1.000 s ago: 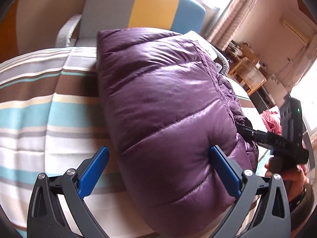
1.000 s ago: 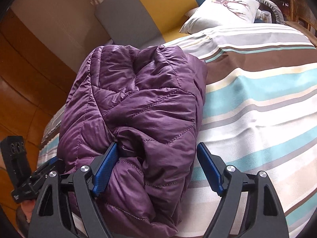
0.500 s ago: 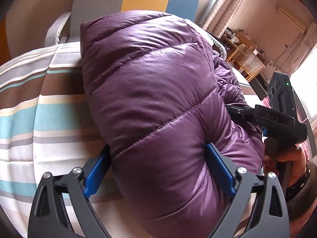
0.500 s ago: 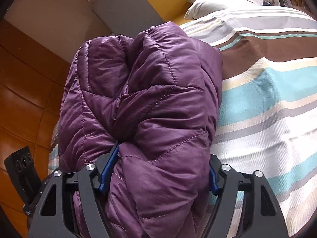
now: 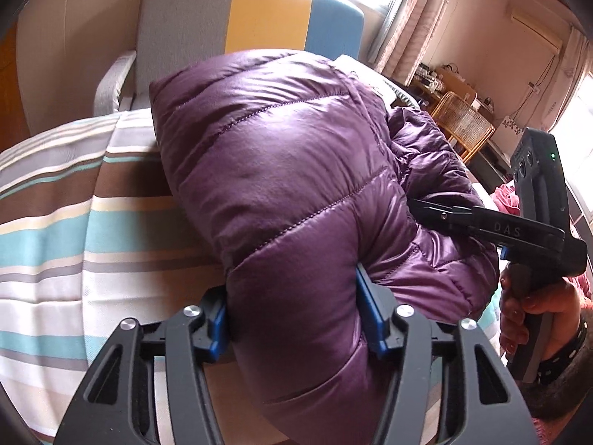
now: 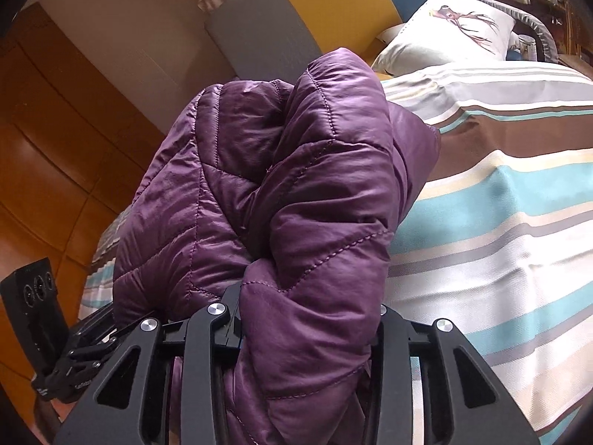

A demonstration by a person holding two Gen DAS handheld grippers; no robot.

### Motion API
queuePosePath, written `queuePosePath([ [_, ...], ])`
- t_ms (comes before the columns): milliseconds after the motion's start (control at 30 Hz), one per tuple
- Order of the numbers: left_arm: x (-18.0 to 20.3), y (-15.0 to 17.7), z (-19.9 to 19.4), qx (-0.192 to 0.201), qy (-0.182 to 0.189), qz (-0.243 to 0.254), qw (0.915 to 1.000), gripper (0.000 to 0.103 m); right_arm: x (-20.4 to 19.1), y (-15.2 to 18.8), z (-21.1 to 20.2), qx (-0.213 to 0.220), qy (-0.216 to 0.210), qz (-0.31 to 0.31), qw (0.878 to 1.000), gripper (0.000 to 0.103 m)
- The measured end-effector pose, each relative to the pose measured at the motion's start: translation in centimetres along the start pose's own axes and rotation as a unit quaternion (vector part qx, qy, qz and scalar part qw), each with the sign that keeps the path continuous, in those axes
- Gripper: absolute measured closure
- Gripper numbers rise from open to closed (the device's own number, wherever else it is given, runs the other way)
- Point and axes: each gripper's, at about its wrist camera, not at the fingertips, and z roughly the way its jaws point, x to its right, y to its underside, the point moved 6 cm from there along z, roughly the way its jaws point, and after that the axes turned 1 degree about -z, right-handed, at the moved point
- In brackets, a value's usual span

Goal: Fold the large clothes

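Now both tools, left [image 5: 292, 315] and right [image 6: 309, 328], are closing on the purple jacket [image 5: 289, 170]

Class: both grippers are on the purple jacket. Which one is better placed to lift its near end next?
Probably the left gripper: it is closing on one smooth fold of the jacket; the right gripper is closing on crumpled layers.

Striped bed under a bundled purple jacket

The bed [image 6: 519, 222] wears a cover striped in white, teal, brown and grey (slightly wrinkled); a puffy purple jacket [image 5: 289, 193] lies folded on it, and a white pillow [image 6: 456, 33] with a deer print rests near the headboard.
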Motion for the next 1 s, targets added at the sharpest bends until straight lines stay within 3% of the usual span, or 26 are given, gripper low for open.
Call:
queuePosePath([
  [367,0.7,0.7,-3.1,0.026,-0.014,0.02,0.9993,0.054,-0.9,2.7,-2.7,0.027,-0.007,0.0,1.0,0.068],
  [1000,-0.5,4.3,-10.4,0.082,-0.034,0.004,0.996,0.058,-6.0,4.7,-4.5,0.042,-0.033,-0.042,0.998,0.068],
])
